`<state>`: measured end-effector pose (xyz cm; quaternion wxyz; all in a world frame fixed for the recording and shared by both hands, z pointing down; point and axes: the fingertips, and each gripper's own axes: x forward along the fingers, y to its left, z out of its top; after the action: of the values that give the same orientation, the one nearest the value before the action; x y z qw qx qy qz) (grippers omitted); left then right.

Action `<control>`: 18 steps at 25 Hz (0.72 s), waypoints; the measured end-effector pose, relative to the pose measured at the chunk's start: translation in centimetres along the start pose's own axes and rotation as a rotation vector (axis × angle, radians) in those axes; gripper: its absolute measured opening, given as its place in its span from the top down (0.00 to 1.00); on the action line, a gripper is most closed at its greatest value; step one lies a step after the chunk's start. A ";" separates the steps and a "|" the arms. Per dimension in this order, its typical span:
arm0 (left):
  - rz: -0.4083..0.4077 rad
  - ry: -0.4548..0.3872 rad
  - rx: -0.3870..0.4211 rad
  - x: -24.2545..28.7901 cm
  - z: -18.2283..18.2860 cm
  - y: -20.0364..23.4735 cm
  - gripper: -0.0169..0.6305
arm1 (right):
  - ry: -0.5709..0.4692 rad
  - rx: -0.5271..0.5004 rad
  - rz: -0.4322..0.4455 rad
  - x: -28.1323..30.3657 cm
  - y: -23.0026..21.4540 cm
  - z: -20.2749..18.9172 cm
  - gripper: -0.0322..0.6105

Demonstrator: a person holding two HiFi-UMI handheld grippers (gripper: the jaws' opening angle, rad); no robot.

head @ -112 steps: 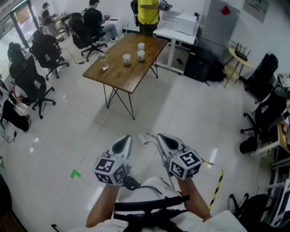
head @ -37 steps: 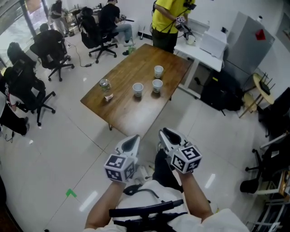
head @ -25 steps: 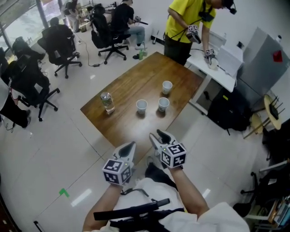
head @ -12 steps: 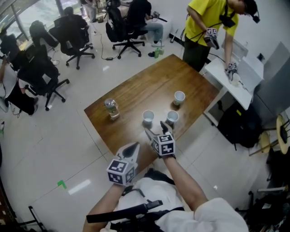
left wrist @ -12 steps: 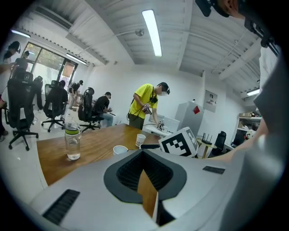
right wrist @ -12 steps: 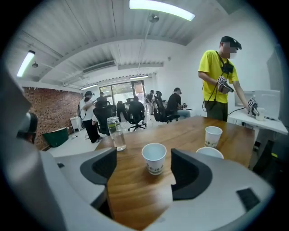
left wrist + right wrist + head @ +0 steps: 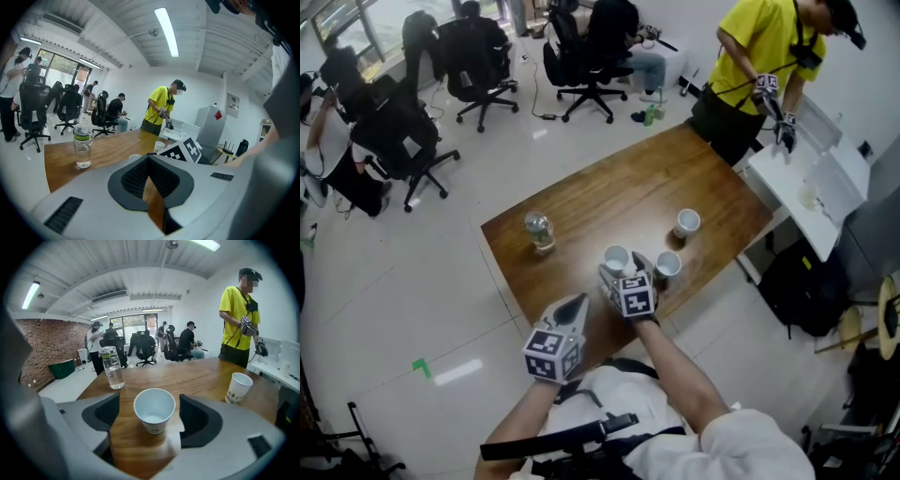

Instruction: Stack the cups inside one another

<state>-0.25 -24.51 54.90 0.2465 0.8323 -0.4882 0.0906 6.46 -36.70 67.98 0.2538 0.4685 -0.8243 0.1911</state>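
Three white paper cups stand upright on the wooden table: a near cup, one to its right and a far cup. My right gripper is at the near cup, which sits between its jaws untouched, with wood visible on both sides; the jaws are opening. A second cup stands off to the right. My left gripper hangs shut and empty over the table's near edge, behind and left of the right one. From the left gripper view a cup shows ahead.
A clear water bottle with a green band stands on the table left of the cups, also bottle. A person in a yellow shirt works at a white desk beyond the far corner. Office chairs with people sit behind.
The view has closed in on the table. My right gripper reached forward and down to the near cup and its jaws spread around it. My left gripper came forward to the table edge.
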 end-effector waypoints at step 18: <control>0.073 -0.001 -0.050 -0.9 -0.7 2.8 0.98 | 0.095 -0.074 -0.020 3.4 -0.1 -1.0 0.36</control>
<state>-3.03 -24.56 56.02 0.2636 0.8076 -0.5205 0.0866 5.30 -38.48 70.77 0.3117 0.4576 -0.8131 0.1797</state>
